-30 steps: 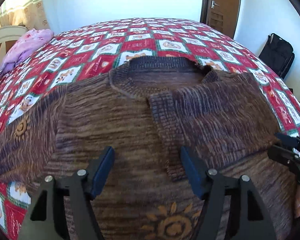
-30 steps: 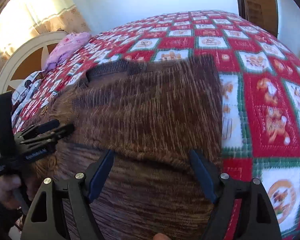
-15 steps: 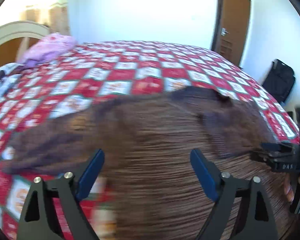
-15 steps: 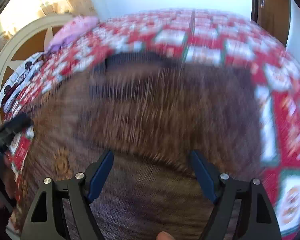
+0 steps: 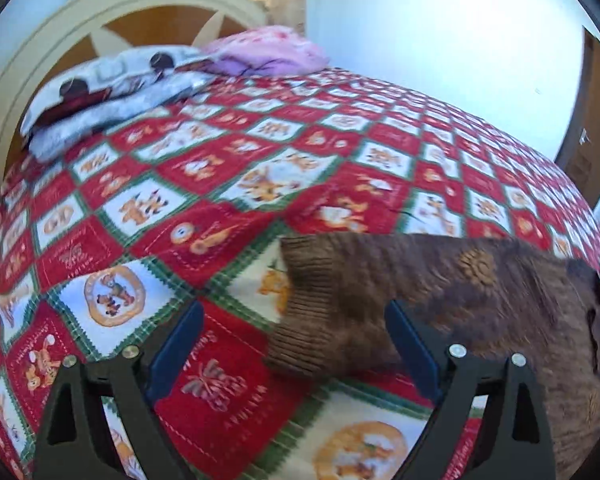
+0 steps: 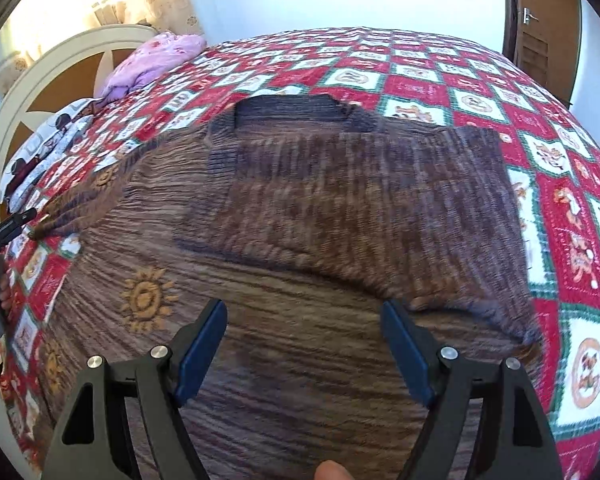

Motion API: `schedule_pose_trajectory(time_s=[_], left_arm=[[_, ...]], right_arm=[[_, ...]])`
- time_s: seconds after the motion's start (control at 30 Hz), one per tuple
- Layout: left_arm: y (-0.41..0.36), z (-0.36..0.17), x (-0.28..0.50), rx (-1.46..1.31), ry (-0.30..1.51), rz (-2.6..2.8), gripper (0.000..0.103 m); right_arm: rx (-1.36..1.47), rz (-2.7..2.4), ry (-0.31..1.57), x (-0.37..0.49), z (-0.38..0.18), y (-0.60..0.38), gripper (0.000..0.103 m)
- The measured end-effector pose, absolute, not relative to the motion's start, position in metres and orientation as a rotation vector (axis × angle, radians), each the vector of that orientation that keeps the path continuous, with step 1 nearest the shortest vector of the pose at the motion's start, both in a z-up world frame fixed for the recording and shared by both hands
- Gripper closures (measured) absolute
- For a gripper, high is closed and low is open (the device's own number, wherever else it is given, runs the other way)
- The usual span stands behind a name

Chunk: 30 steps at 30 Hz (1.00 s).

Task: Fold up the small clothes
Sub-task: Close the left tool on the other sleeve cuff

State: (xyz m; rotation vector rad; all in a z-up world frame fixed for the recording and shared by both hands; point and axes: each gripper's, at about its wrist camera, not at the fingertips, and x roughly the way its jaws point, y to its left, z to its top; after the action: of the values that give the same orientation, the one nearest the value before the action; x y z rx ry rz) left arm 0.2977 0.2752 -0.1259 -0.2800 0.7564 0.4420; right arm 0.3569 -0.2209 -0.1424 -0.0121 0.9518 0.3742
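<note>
Swinging away from the sweater's chest, the left gripper (image 5: 294,344) now faces the outstretched left sleeve (image 5: 400,300), whose ribbed cuff (image 5: 300,320) lies just ahead of and between its blue fingers (image 5: 410,350). A second ago this camera looked down on the neckline and the already folded right sleeve; now it shows mostly the red patchwork bedspread (image 5: 180,208), with pillows (image 5: 112,92) and a cream headboard (image 5: 100,4) well beyond.

Its jaws stand wide apart, holding nothing. The right gripper (image 6: 304,344) has barely shifted: it hovers, jaws likewise apart, above the lower body of the brown knitted sweater (image 6: 300,240), which lies flat on the bed in front of it, right sleeve folded across the chest (image 6: 360,200).

By my reading, one sleeve is done and the left gripper is lining up to pinch the other cuff and carry it across to match. The cuff sits off-centre toward the right finger, so some sideways correction seems needed before closing.
</note>
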Motion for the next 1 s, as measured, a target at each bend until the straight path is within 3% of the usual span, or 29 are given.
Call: schedule_pose_trajectory(time_s=[0.1,0.3,0.4,0.5,0.57,0.6,0.63,0.77,0.83,0.87,1.0], left_arm=[[0.282,-0.135,0.304,-0.322,0.782,0.416,0.012],[0.271,-0.140,0.313,-0.335,0.816,0.310,0.040],[0.270,-0.142,0.316,-0.341,0.830,0.298,0.042],[0.276,-0.145,0.319,-0.367,0.849,0.303,0.050],[0.279,-0.145,0.318,-0.382,0.846,0.297,0.057],[0.280,-0.145,0.317,-0.390,0.843,0.289,0.067],[0.282,-0.145,0.316,-0.397,0.842,0.284,0.071],[0.285,-0.144,0.315,-0.377,0.846,0.351,0.068],[0.288,-0.145,0.316,-0.372,0.862,0.374,0.053],[0.289,-0.146,0.315,-0.381,0.863,0.377,0.051],[0.280,-0.146,0.308,-0.359,0.887,0.350,0.050]], right_arm=[[-0.018,0.395,0.943,0.350,-0.139,-0.213,0.023],[-0.024,0.417,0.926,0.341,-0.135,-0.204,0.023],[-0.010,0.422,0.921,0.340,-0.134,-0.203,0.023],[0.002,0.424,0.919,0.338,-0.135,-0.202,0.023],[0.004,0.427,0.918,0.337,-0.135,-0.202,0.023],[0.005,0.429,0.917,0.336,-0.135,-0.202,0.023],[0.007,0.430,0.916,0.335,-0.135,-0.201,0.023],[0.014,0.435,0.912,0.333,-0.134,-0.202,0.023],[0.017,0.438,0.909,0.332,-0.134,-0.202,0.023],[0.018,0.441,0.907,0.331,-0.133,-0.202,0.023],[0.023,0.450,0.902,0.327,-0.131,-0.201,0.023]])
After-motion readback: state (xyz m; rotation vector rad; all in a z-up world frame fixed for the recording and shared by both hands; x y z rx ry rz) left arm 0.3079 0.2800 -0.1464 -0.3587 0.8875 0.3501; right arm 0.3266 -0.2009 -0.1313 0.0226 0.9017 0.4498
